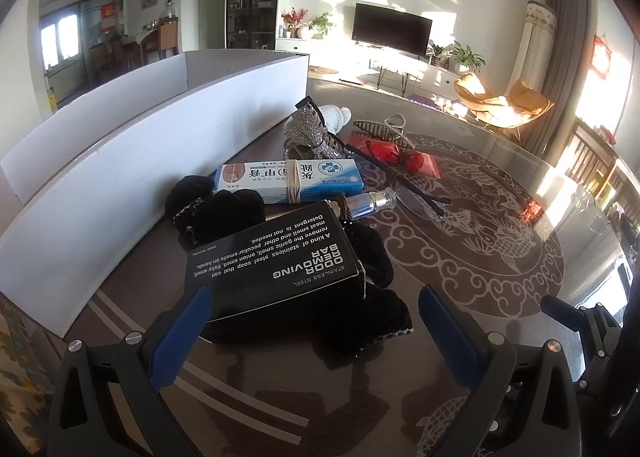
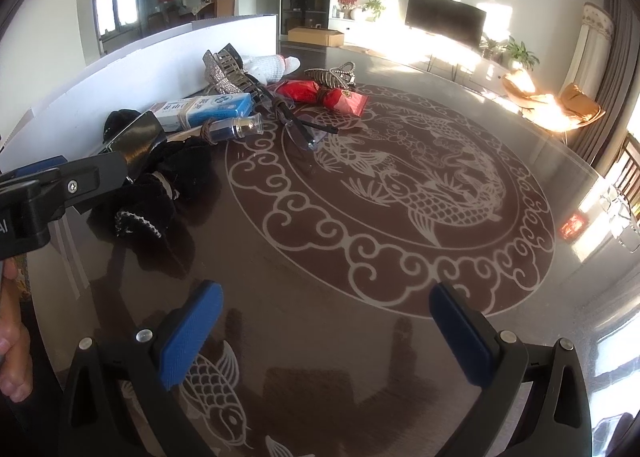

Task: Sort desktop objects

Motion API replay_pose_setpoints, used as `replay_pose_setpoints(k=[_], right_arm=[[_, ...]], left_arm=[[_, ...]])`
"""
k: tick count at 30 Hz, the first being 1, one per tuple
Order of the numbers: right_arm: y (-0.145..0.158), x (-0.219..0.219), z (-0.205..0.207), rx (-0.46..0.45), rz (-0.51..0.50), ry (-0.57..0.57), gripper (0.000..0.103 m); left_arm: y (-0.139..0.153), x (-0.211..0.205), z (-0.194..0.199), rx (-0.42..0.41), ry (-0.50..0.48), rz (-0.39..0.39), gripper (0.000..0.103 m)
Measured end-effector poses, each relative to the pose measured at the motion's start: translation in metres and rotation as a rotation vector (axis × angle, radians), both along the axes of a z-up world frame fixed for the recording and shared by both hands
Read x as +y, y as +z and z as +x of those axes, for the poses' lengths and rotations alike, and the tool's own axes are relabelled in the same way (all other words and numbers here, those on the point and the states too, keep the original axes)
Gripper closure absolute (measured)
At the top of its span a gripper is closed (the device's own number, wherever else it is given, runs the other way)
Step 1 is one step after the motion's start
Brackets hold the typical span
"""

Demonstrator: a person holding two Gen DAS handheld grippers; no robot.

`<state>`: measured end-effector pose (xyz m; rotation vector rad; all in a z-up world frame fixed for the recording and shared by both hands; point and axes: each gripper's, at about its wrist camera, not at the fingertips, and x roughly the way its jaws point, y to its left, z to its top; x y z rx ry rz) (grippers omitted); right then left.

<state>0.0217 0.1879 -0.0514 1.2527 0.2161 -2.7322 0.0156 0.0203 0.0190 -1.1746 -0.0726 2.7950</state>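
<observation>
A black "odor removing bar" box [image 1: 276, 257] lies tilted on black velvet hair ties [image 1: 216, 209]. My left gripper [image 1: 316, 309] is open, and its left pad [image 1: 188, 317] is at the box's near left corner. Behind lie a blue-and-white medicine box [image 1: 288, 181] bound with a rubber band, a small spray bottle [image 1: 368, 203], glasses [image 1: 416, 197], red packets [image 1: 392, 155] and rhinestone hair claws [image 1: 316, 133]. My right gripper [image 2: 326, 297] is open over bare table, right of the pile. In the right wrist view, the left gripper [image 2: 60, 181] reaches the black box [image 2: 136, 137].
A long white cardboard box [image 1: 160, 117] stands along the left behind the pile. The round glass table [image 2: 400, 257] with a fish pattern stretches to the right. A white knitted item [image 1: 336, 115] lies at the back. A person's hand [image 2: 12, 357] shows at the left edge.
</observation>
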Motion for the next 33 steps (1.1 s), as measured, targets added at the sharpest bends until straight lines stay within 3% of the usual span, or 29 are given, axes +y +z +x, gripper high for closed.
replay_pose_setpoints(k=[33], right_arm=[[0.0003, -0.0008, 0.0008, 0.003, 0.006, 0.000, 0.000]], left_arm=[[-0.0006, 0.0049, 0.0017, -0.001, -0.014, -0.004, 0.000]])
